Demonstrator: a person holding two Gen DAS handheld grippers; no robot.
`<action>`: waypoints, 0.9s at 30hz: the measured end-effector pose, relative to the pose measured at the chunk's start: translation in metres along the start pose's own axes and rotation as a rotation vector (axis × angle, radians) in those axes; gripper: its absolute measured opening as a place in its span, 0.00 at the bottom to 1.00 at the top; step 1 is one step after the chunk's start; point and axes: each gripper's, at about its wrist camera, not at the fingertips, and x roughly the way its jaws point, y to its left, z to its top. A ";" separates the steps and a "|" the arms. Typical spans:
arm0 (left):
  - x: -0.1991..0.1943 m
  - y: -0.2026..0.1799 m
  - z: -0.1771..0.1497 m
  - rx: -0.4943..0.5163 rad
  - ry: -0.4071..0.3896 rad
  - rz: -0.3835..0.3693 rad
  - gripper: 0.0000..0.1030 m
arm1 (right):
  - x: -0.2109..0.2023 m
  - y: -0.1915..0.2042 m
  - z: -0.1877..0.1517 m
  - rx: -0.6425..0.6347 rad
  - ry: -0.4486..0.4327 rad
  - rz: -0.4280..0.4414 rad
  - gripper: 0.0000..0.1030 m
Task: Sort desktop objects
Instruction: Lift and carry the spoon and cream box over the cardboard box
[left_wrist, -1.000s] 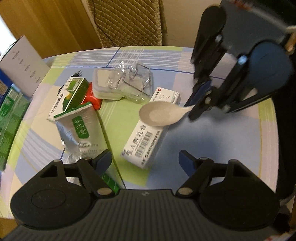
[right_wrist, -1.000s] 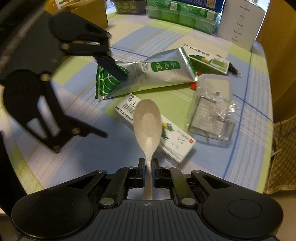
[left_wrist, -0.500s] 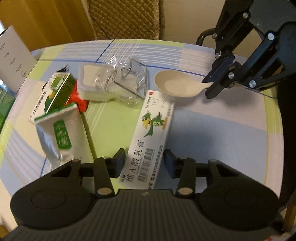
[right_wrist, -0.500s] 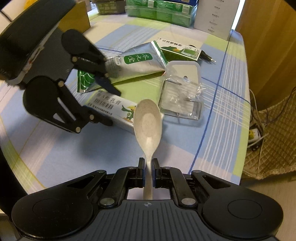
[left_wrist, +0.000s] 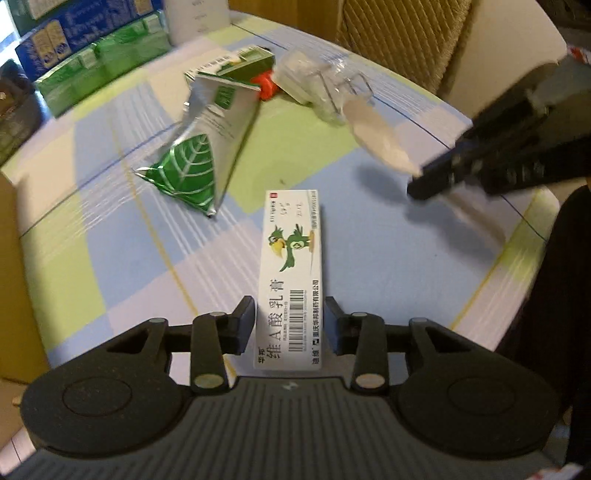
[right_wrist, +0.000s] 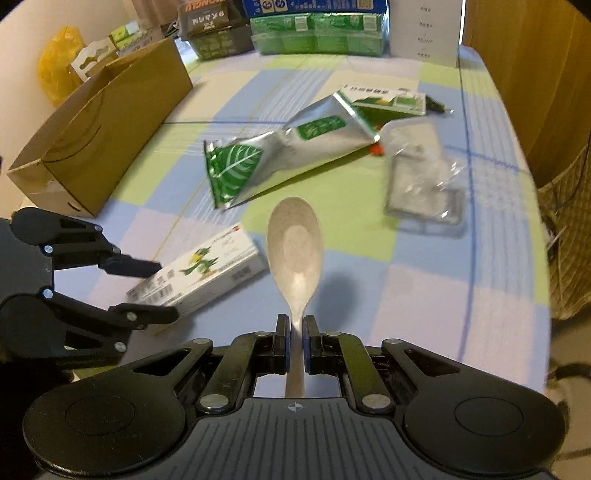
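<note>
Two grippers work over a table covered by a blue, green and lilac checked cloth (right_wrist: 424, 295). Low in the left wrist frame, the left gripper (left_wrist: 290, 326) has its fingers set around the near end of a long white cardboard box printed with a green cartoon bird (left_wrist: 291, 273); whether the pads press the box or stand just off its sides cannot be told. In the right wrist frame that same gripper (right_wrist: 162, 291) shows at lower left, one finger above and one below the box (right_wrist: 199, 275). The right gripper (right_wrist: 294, 341) is clamped on the handle of a pale beige plastic spoon (right_wrist: 294, 243), bowl facing up at the centre of its frame; in the left wrist frame the spoon (left_wrist: 376, 136) is blurred at upper right. Further back lie a silver foil pouch with a green leaf print (right_wrist: 273, 155), a green and white carton (right_wrist: 388, 99) and a clear plastic package (right_wrist: 424, 188). At the left of the right wrist frame stands a brown cardboard box (right_wrist: 99, 122)
</note>
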 end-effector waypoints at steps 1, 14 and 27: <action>0.001 -0.002 -0.001 0.007 -0.004 0.004 0.36 | 0.002 0.003 -0.002 0.007 0.003 -0.002 0.03; 0.023 0.003 0.012 0.017 -0.023 -0.034 0.36 | 0.012 0.002 -0.014 0.100 0.010 -0.044 0.03; -0.020 0.024 0.011 -0.070 -0.072 0.008 0.32 | -0.011 0.015 -0.009 0.120 -0.053 -0.049 0.03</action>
